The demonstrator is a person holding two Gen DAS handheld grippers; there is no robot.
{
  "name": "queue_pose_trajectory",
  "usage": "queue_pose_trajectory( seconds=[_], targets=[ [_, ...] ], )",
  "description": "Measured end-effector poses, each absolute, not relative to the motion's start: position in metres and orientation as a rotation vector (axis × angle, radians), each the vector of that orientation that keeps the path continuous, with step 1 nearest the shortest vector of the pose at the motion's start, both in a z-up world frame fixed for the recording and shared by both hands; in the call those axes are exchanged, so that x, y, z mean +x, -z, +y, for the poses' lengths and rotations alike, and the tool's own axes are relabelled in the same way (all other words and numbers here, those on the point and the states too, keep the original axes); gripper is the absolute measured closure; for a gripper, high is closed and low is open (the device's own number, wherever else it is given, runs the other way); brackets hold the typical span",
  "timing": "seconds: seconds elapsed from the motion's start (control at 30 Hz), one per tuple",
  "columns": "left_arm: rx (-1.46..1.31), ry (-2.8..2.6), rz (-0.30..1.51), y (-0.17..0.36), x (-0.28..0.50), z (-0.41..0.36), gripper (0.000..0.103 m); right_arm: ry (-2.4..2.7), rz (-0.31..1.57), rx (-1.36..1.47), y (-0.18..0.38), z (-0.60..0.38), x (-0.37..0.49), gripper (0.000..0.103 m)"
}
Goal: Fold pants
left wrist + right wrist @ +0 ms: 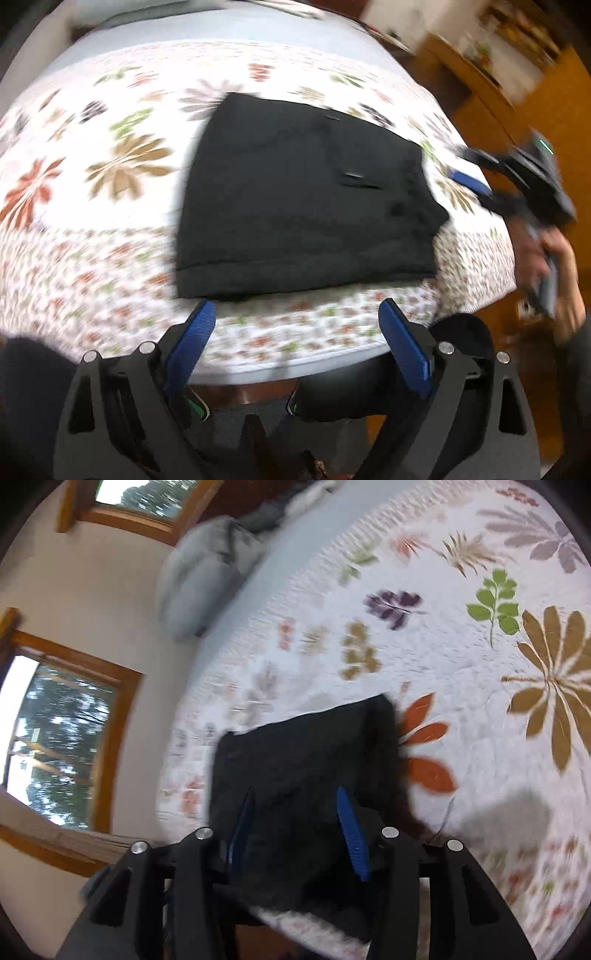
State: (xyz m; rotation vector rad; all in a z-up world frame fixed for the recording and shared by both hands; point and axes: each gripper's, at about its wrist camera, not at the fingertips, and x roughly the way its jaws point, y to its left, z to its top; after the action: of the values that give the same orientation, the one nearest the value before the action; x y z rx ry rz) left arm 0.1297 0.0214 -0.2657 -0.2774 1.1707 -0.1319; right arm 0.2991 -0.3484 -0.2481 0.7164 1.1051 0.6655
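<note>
The black pants (306, 199) lie folded into a compact block on the floral bedspread (110, 166). My left gripper (297, 306) hangs above the bed's near edge, just short of the pants' hem, with its blue fingers (192, 339) wide apart and nothing between them. The right gripper (476, 181), held in a person's hand (554, 258), hovers off the right side of the pants, clear of the cloth. In the right wrist view its blue fingers (351, 834) stand apart over the pants (306, 760), and the right gripper (295, 792) grips nothing.
Grey pillows (207, 576) lie at the head of the bed. Wood-framed windows (62, 738) fill the wall beyond the bed's far side. Wooden furniture (480, 74) and an orange-brown floor (535, 110) lie past the bed's right edge.
</note>
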Motion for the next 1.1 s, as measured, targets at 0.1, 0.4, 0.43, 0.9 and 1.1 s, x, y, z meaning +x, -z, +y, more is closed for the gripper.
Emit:
queue_pose_trajectory(
  seconds=[0.1,0.4,0.43,0.9,1.1],
  targets=[
    [-0.297,0.086,1.170,0.269,0.120,0.049,0.013,-0.700,1.113,0.721,0.247,-0.332,0.272,0.051],
    [-0.400,0.043,1.125,0.263,0.112,0.111,0.013,-0.493,1.214,0.767,0.303,-0.331,0.255,0.070],
    [-0.395,0.042,1.121,0.262,0.113,0.116,0.013,-0.496,1.217,0.758,0.298,-0.330,0.253,0.069],
    [-0.660,0.148,1.131,0.286,0.198,0.175,0.012,-0.538,1.077,0.939,0.256,-0.336,0.338,0.038],
    [-0.737,0.222,1.150,0.301,0.217,0.181,0.012,-0.431,1.225,0.909,0.312,-0.337,0.358,0.049]
  ],
)
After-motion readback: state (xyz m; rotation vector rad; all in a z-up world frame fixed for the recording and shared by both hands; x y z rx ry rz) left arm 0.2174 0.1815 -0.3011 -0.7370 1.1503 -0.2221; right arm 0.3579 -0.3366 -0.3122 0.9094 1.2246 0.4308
